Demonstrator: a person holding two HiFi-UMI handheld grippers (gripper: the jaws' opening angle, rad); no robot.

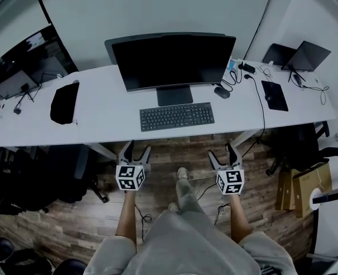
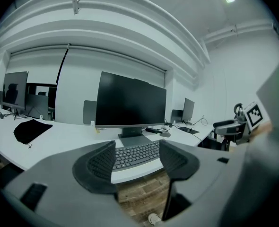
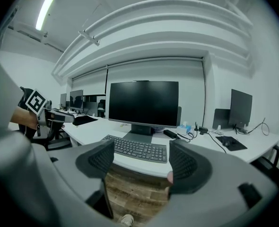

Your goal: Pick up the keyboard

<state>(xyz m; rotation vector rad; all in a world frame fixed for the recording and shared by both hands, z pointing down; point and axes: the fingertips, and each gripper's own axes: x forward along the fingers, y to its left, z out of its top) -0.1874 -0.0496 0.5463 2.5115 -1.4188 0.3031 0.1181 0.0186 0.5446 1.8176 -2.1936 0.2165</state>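
The keyboard (image 1: 176, 117) is black and lies flat on the white desk (image 1: 106, 119), just in front of the monitor (image 1: 173, 60) and its stand, parallel to the screen and close to the desk's near edge. Nothing touches it.

The left gripper (image 1: 137, 148) hovers over the wooden floor (image 1: 175, 148), in front of the monitor's left half and short of the desk edge. Its jaws are spread wide with nothing between them. In the left gripper view only the keyboard's keys and the desk edge show, far off, through the gap.

The right gripper (image 1: 221, 150) hangs at about the same height in front of the monitor's right end, also off the desk. Its jaws are likewise spread and empty, and in the right gripper view the keyboard sits beyond them.

A dark mouse (image 1: 221, 92) rests just right of the monitor's stand. A black pad (image 1: 274, 95) lies farther right of the monitor. A black cloth-like item (image 1: 64, 102) lies well to the monitor's left.
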